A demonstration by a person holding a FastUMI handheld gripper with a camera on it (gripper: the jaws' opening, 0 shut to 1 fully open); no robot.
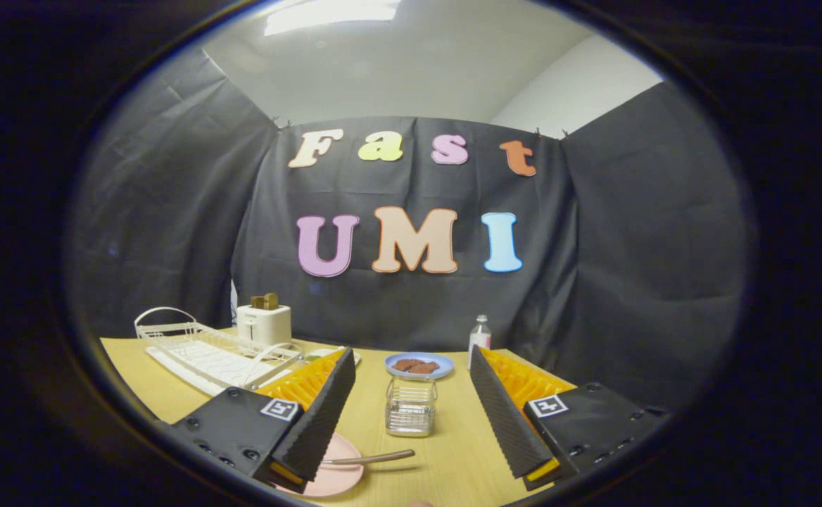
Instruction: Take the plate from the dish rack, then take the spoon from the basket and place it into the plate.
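My gripper point(411, 366) is open and raised above the wooden table, nothing between its fingers. A pink plate point(340, 473) lies on the table under the left finger point(323, 415), partly hidden by it. A spoon point(372, 458) rests with one end on the plate, its handle sticking out to the right onto the table. A small clear wire basket point(411, 407) stands just ahead, between the fingers. The white dish rack point(207, 348) sits to the far left on the table.
A white toaster point(264, 320) with toast stands behind the rack. A blue plate point(419, 365) with brown food lies beyond the basket. A small bottle point(479, 336) stands at the back right. Black cloth walls enclose the wooden table point(453, 451).
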